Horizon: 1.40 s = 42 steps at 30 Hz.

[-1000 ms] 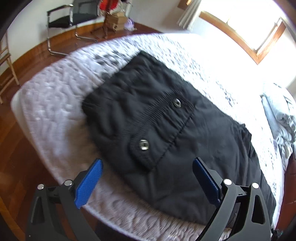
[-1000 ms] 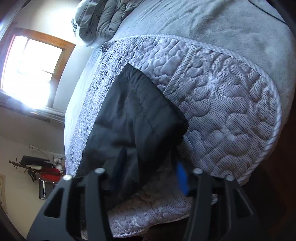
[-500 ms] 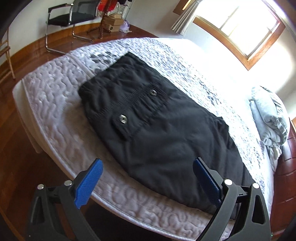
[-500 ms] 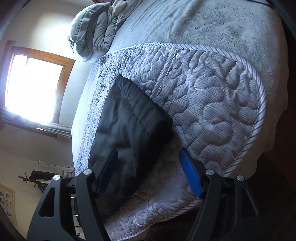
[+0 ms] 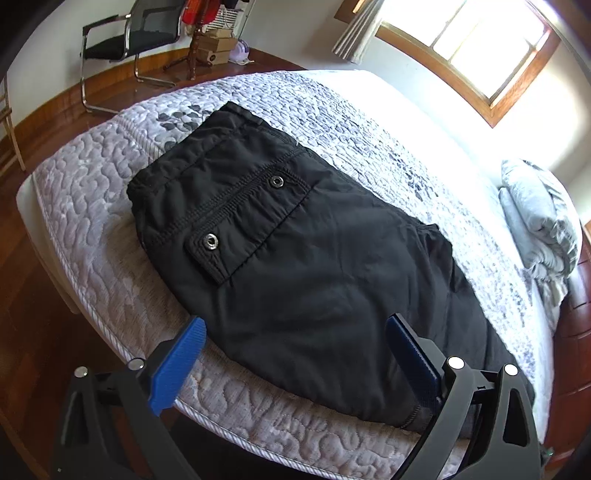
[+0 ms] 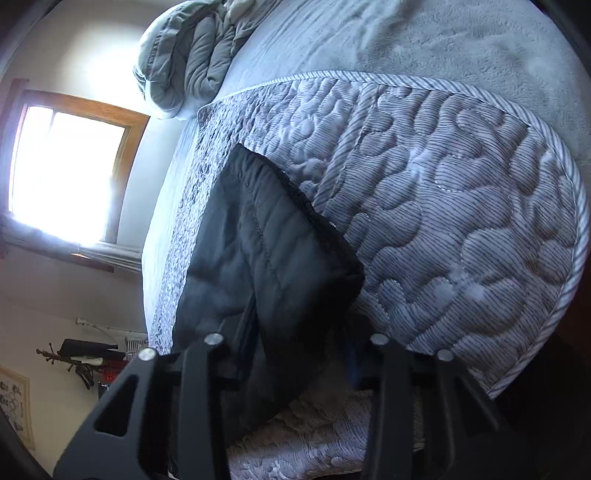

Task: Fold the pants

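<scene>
Black pants [image 5: 314,258] lie folded lengthwise on a quilted bed cover [image 5: 92,206], waistband and snap pocket at the far left. My left gripper [image 5: 295,354] is open and empty, its blue pads hovering above the near edge of the pants. In the right wrist view the leg end of the pants [image 6: 266,266] lies on the quilt. My right gripper [image 6: 299,354] straddles that corner with its jaws apart; its pads are in shadow and partly hidden by the fabric.
A rolled grey duvet [image 5: 543,218] lies at the head of the bed, also in the right wrist view [image 6: 192,59]. A chair [image 5: 125,40] and a coat stand [image 5: 199,33] are on the wooden floor. A bright window [image 5: 476,40] is behind.
The left gripper has pulled back from the waistband and now hovers over the near edge. The right gripper opened wider half a second ago and has now moved in over the leg corner.
</scene>
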Motion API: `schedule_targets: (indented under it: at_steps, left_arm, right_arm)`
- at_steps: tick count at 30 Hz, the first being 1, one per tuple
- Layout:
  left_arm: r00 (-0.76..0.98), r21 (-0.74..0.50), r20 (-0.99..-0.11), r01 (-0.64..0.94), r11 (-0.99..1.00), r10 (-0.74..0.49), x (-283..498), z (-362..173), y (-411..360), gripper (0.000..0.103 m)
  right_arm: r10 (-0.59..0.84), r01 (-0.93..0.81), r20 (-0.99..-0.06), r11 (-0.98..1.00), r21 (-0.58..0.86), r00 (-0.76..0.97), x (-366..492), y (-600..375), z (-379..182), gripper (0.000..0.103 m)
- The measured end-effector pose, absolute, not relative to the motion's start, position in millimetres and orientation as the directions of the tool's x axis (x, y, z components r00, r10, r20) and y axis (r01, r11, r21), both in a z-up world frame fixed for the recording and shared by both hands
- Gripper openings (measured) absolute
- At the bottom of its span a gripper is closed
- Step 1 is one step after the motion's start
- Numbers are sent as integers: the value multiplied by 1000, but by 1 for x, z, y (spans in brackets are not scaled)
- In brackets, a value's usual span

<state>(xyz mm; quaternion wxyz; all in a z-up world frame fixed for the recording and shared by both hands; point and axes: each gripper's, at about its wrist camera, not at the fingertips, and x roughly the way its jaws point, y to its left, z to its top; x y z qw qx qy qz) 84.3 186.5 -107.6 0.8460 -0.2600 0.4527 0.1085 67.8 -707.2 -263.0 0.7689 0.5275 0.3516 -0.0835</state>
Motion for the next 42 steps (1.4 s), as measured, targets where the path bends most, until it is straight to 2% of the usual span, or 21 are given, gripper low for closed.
schedule_targets:
  at_steps: [2, 9, 20, 27, 36, 42]
  left_arm:
    - [554, -311, -832, -414, 855, -34, 88, -109, 184, 99]
    - [509, -245, -861, -417, 875, 1, 98, -119, 183, 99]
    - [508, -270, -861, -416, 868, -25, 86, -125, 189, 99]
    - [530, -304, -847, -431, 850, -34, 74, -117, 202, 99]
    - [551, -350, -832, -439, 828, -59, 62, -113, 213, 99]
    - [559, -377, -825, -442, 814, -78, 57, -113, 217, 99]
  right_arm:
    - [228, 496, -636, 457, 738, 737, 68, -704, -256, 25]
    - [139, 518, -711, 591, 618, 690, 80, -685, -228, 21]
    - [109, 552, -750, 610, 569, 653, 91, -679, -212, 21]
    - [79, 492, -724, 682, 541, 686, 103, -657, -171, 19]
    - [96, 333, -652, 798, 502, 752, 125, -597, -103, 19]
    - [128, 182, -631, 897, 402, 765, 143, -527, -65, 19]
